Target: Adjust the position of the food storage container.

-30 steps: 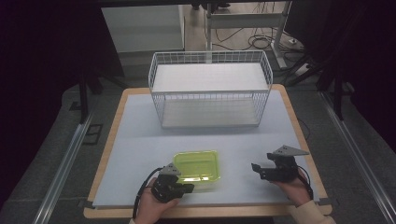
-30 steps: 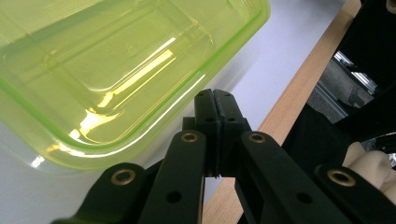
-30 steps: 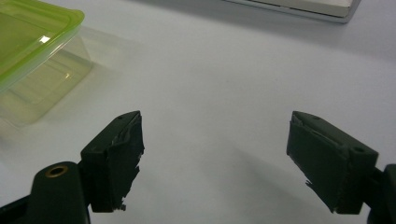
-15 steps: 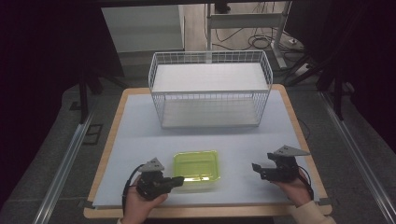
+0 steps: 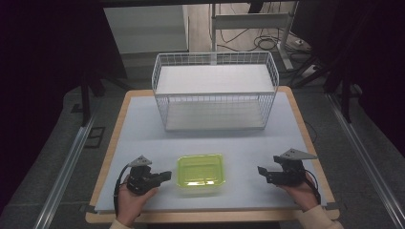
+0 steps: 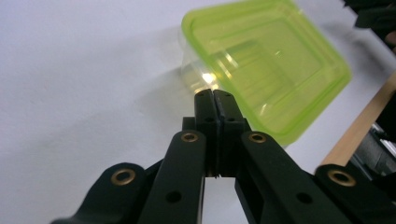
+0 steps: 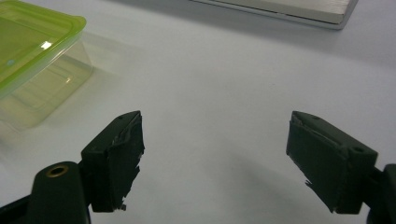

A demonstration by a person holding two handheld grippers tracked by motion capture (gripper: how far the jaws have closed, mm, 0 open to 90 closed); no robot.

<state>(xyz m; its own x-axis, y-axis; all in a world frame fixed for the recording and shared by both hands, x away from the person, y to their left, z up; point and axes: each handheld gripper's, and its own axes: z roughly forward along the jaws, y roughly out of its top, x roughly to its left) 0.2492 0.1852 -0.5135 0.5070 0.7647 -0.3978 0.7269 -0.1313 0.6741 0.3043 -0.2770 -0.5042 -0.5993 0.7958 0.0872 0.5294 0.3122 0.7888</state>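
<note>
Tub unheld, left jaws pressed together beside it

Green tub (image 5: 200, 173) sits on the bench (image 5: 143, 129) near the front edge, between both grippers, basket (image 5: 215, 95) behind. Left gripper (image 5: 165, 176) is just beside the tub's left wall, jaws together on nothing; right gripper (image 5: 262, 171) waits apart, jaws spread. Risk: closed tips nudge the light tub sideways or off the front instead of gripping the rim.

Green container (image 7: 35, 51) running off left edge in right gripper view. Left gripper's own jaws covering container's near rim in left gripper view. White basket (image 7: 299, 9) showing as cropped strip at top. Both forearms leaving high view's bottom edge.
</note>
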